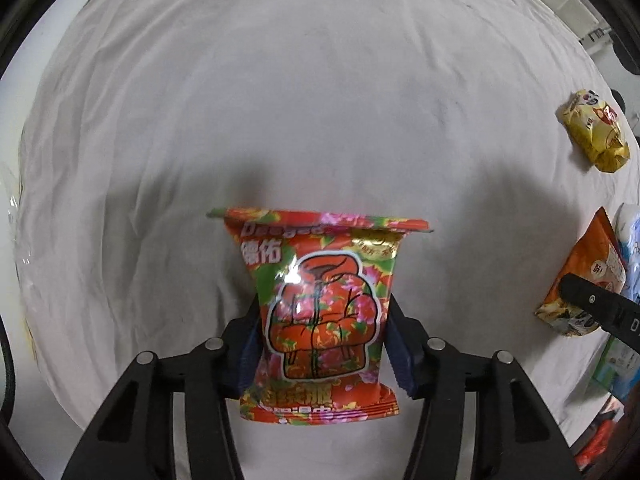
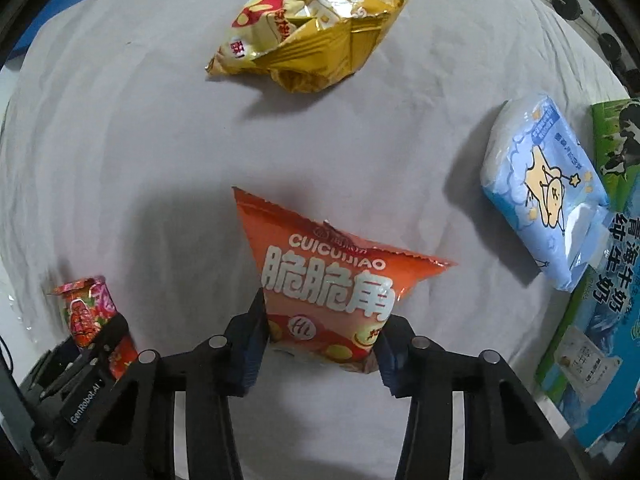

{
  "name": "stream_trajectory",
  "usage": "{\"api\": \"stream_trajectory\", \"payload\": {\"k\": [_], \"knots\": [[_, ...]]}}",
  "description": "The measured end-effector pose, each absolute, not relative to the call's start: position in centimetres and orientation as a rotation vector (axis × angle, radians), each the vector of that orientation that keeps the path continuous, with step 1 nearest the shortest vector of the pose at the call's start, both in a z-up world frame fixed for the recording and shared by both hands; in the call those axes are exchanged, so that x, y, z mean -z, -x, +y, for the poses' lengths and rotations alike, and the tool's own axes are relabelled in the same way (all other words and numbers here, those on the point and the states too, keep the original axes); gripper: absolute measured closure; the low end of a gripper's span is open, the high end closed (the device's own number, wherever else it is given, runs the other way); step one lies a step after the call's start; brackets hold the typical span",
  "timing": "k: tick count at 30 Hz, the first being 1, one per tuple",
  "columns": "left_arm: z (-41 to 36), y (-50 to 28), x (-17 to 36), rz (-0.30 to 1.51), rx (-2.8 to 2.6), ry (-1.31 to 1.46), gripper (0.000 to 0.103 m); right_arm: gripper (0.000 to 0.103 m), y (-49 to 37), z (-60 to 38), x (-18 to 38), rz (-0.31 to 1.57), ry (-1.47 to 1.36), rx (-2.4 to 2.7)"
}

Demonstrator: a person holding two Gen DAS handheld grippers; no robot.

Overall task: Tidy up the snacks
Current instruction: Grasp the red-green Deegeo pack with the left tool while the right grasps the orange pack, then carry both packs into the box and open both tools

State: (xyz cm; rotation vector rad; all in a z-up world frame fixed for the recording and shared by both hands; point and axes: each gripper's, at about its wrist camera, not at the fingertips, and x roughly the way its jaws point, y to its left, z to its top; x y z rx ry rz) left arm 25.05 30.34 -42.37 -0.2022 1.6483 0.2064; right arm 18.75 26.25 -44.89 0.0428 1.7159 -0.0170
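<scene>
My left gripper (image 1: 322, 336) is shut on a red floral snack packet (image 1: 320, 304), which it holds above the white cloth. The same floral packet (image 2: 86, 312) shows at the lower left of the right wrist view, with the left gripper's black body under it. My right gripper (image 2: 322, 344) is shut on an orange snack bag (image 2: 328, 284) printed CUICUIJIAO; the bag stands up between the pads. A yellow snack bag (image 2: 308, 36) lies on the cloth farther ahead. In the left wrist view the orange bag (image 1: 580, 276) and the yellow bag (image 1: 596, 132) sit at the right edge.
A white wrinkled cloth (image 1: 280, 100) covers the table. A light blue tissue pack (image 2: 544, 196) lies at the right, next to a green and blue milk carton box (image 2: 600, 312). Bare cloth lies between the orange and yellow bags.
</scene>
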Motion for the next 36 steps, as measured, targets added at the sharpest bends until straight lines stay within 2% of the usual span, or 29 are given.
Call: {"api": "stream_trajectory", "payload": {"k": [3,8,13,21,27,36], "knots": [[31.3,-25.4,42.5,1.645,-0.209,0.232,0.059,0.056,-19.2,26.0,45.1,1.717,-0.017,0.006],[32.7,-25.2,42.0,1.614,-0.215,0.261,0.061,0.059,-17.8,25.9,43.9,1.715,0.011,-0.045],[31.4,-24.9,39.2,1.552,-0.22,0.242,0.061,0.059,-16.6,25.2,42.5,1.691,0.02,-0.108],[26.8,-22.1,31.9,1.431,-0.141,0.237,0.061,0.06,-13.9,21.7,37.4,1.635,0.019,-0.22],[21.8,-22.0,25.6,1.338,-0.044,0.214,0.061,0.06,-11.3,17.3,31.4,1.554,0.001,-0.246],[11.5,-20.9,17.9,1.249,0.154,0.17,0.061,0.06,-7.3,6.7,22.9,1.442,-0.113,-0.214]]}}
